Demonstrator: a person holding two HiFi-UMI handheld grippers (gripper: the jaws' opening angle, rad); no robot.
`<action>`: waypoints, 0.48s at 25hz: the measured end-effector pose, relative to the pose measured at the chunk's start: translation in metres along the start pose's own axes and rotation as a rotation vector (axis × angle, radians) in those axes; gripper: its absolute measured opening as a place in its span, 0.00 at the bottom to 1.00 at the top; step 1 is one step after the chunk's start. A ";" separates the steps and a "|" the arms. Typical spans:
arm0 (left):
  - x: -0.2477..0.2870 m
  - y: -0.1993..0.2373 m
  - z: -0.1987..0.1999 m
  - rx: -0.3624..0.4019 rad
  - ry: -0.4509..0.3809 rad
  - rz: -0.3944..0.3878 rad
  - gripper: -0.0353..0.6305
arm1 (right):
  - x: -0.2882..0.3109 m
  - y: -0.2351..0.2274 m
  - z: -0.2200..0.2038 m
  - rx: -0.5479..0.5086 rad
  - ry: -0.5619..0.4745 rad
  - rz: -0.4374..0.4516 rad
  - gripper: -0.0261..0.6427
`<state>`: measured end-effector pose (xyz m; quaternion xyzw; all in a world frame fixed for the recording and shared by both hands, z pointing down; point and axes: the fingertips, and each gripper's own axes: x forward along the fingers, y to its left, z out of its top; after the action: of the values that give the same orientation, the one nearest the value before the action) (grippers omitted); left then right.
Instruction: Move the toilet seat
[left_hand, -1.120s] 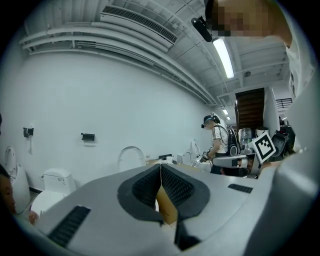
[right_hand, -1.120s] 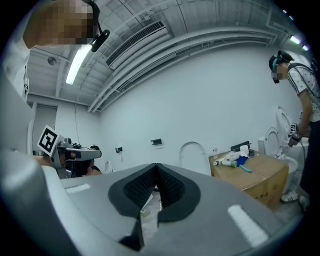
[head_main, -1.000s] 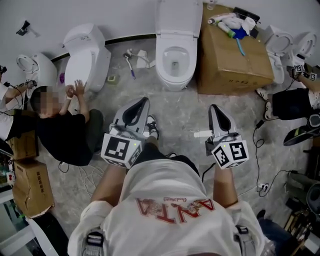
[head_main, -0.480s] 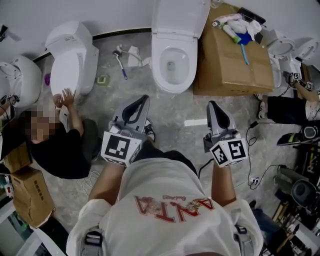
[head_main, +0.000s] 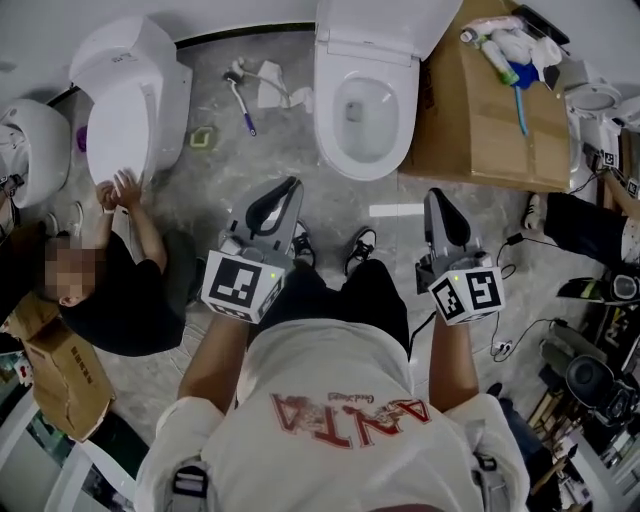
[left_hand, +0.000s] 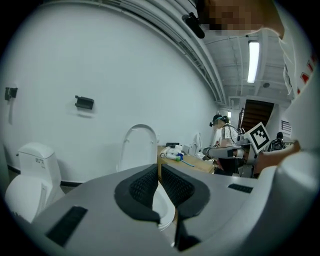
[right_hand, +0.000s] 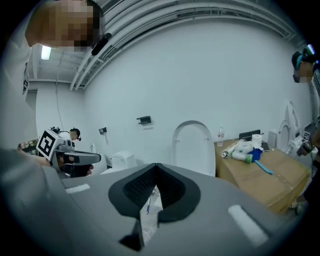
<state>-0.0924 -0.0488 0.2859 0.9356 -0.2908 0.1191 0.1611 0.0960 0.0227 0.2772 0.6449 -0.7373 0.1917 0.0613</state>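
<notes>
Toilet (head_main: 331, 140) nearer now, lid (head_main: 385, 22) up; bottles (head_main: 505, 45) atop box (head_main: 480, 125)

The toilet (head_main: 330, 120) is cut off at the head view's top edge.

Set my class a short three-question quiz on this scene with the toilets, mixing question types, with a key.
1. True or false: the lid of the toilet ahead of the person is raised.
2. What stands beside that toilet, at the head view's right? A. cardboard box B. bathtub C. ladder
3. Fill in: the jaws of the left gripper and the right gripper are ____.
Key: 1 true; 2 A; 3 shut.
</notes>
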 end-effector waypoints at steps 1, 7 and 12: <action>0.008 0.002 -0.007 -0.012 0.013 0.004 0.07 | 0.007 -0.008 -0.006 0.007 0.011 0.001 0.04; 0.060 0.010 -0.052 -0.066 0.081 0.068 0.07 | 0.050 -0.065 -0.060 0.078 0.085 0.034 0.05; 0.101 0.010 -0.099 -0.156 0.124 0.106 0.07 | 0.083 -0.105 -0.113 0.124 0.174 0.097 0.05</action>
<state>-0.0299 -0.0715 0.4113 0.8943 -0.3379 0.1620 0.2447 0.1669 -0.0233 0.4306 0.5919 -0.7463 0.2947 0.0758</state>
